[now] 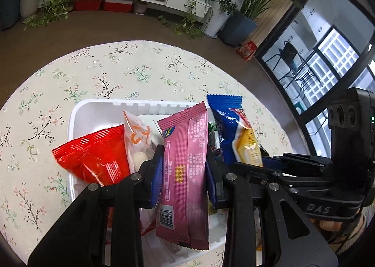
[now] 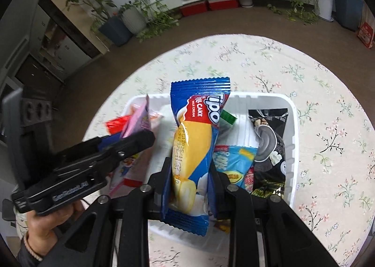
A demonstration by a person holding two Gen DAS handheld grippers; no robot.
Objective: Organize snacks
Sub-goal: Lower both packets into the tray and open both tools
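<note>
My left gripper (image 1: 184, 156) is shut on a pink snack packet (image 1: 185, 163), held upright over the white tray (image 1: 77, 112). My right gripper (image 2: 191, 166) is shut on a blue and yellow roll cake packet (image 2: 194, 147), also above the white tray (image 2: 293, 140). In the left wrist view the roll cake packet (image 1: 232, 131) and the right gripper's body (image 1: 304, 173) show at the right. In the right wrist view the left gripper's body (image 2: 93, 161) with the pink packet (image 2: 138, 121) shows at the left. A hand (image 2: 46, 220) holds it.
In the tray lie a red packet (image 1: 93, 156), a clear packet with orange print (image 1: 138, 140), a black packet (image 2: 269, 149) and a light blue packet (image 2: 234, 163). The tray stands on a round table with a floral cloth (image 1: 117, 67). Potted plants and a white shelf stand beyond.
</note>
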